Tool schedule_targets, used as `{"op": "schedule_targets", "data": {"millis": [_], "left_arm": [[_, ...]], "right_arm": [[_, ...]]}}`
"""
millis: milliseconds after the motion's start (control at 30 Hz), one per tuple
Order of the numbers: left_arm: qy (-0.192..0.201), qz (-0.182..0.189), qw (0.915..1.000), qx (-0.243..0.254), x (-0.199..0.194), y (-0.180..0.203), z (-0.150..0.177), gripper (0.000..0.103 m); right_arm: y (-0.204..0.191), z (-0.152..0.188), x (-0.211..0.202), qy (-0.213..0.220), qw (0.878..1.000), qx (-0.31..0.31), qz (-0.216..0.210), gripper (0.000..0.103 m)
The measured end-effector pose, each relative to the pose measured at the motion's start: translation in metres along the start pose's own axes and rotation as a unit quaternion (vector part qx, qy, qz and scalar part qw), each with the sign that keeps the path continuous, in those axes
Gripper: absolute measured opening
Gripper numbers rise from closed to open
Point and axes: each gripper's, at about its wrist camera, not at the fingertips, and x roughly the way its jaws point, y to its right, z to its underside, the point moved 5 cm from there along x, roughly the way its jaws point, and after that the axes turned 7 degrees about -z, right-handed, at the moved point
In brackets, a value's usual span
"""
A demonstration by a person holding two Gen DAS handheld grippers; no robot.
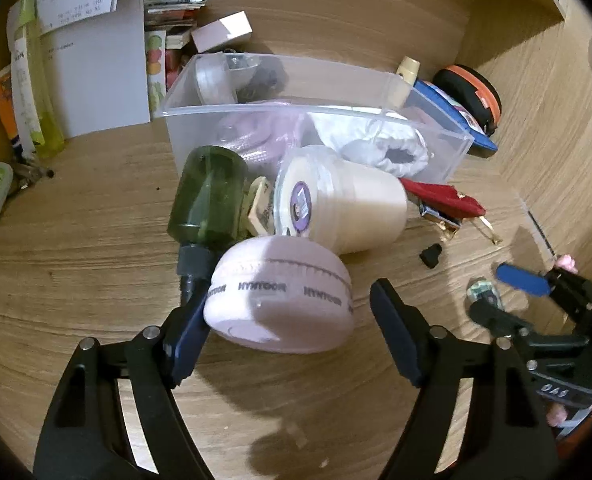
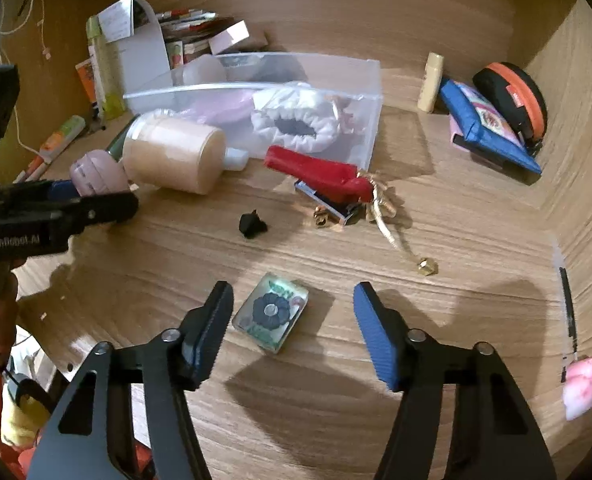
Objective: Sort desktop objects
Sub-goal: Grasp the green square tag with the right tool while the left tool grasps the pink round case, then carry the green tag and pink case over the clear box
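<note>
A: Nearest the lens, the left tool (image 1: 287,320) straddles a round lilac case (image 1: 281,294) lying on the wooden tabletop (image 1: 75,240); one pad touches its side, the other stands clear, so the tool is spread, not pinching.

B: And the right tool (image 2: 291,326)?

A: Also spread, around one small clear tile with a dark flower (image 2: 271,312); neither pad presses it.

B: How far along is the sorting?

A: Early, by the look of it. One clear bin (image 1: 296,112) holds a white scrunchie (image 1: 380,144) and some pale items. Still loose: one cream jar (image 1: 348,204), one green bottle (image 1: 207,196), one red case (image 2: 316,170), one black clip (image 2: 251,224), one blue pouch (image 2: 492,124).
</note>
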Motion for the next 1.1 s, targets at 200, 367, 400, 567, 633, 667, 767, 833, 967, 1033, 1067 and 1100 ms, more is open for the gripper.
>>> {"op": "schedule_targets", "data": {"millis": [200,367,400,567,633,667,767,833,967,1033,1067,1100], "left_arm": [[-0.005,0.005,1.0000,-0.003,0.003,0.001,0.003,0.063],[0.000,0.002,1.0000,-0.008,0.000,-0.002,0.005,0.062],[0.000,0.001,1.0000,-0.009,0.000,-0.002,0.005,0.062],[0.005,-0.003,0.9999,-0.012,-0.006,-0.004,0.005,0.062],[0.012,-0.005,0.9998,-0.014,-0.011,-0.004,0.004,0.062],[0.015,-0.006,0.9998,-0.015,-0.014,-0.005,0.003,0.062],[0.027,-0.011,0.9994,-0.017,-0.023,-0.005,-0.001,0.062],[0.034,-0.012,0.9992,-0.019,-0.030,-0.006,-0.005,0.062],[0.050,-0.018,0.9984,-0.021,-0.041,-0.009,-0.012,0.062],[0.057,-0.021,0.9978,-0.024,-0.046,-0.012,-0.017,0.062],[0.059,-0.021,0.9977,-0.026,-0.048,-0.013,-0.019,0.062],[0.061,-0.021,0.9975,-0.028,-0.050,-0.014,-0.021,0.062]], "right_arm": [[-0.003,0.002,0.003,0.001,1.000,-0.003,-0.002,0.029],[0.000,0.002,0.002,0.003,1.000,0.007,-0.010,0.022],[0.002,0.001,0.002,0.004,1.000,0.012,-0.012,0.022],[0.005,-0.007,-0.003,0.014,0.999,0.023,-0.028,0.022],[0.005,-0.012,-0.006,0.018,0.999,0.018,-0.028,0.022],[0.004,-0.016,-0.009,0.024,0.999,0.015,-0.026,0.022],[0.005,-0.027,-0.014,0.039,0.999,0.010,-0.026,0.022],[0.006,-0.036,-0.017,0.048,0.998,0.013,-0.039,0.022],[0.006,-0.055,-0.026,0.067,0.997,0.006,-0.042,0.022],[0.005,-0.064,-0.030,0.078,0.996,0.000,-0.043,0.022],[0.005,-0.069,-0.032,0.083,0.995,-0.002,-0.046,0.022],[0.004,-0.073,-0.034,0.087,0.995,-0.004,-0.049,0.022]]}}
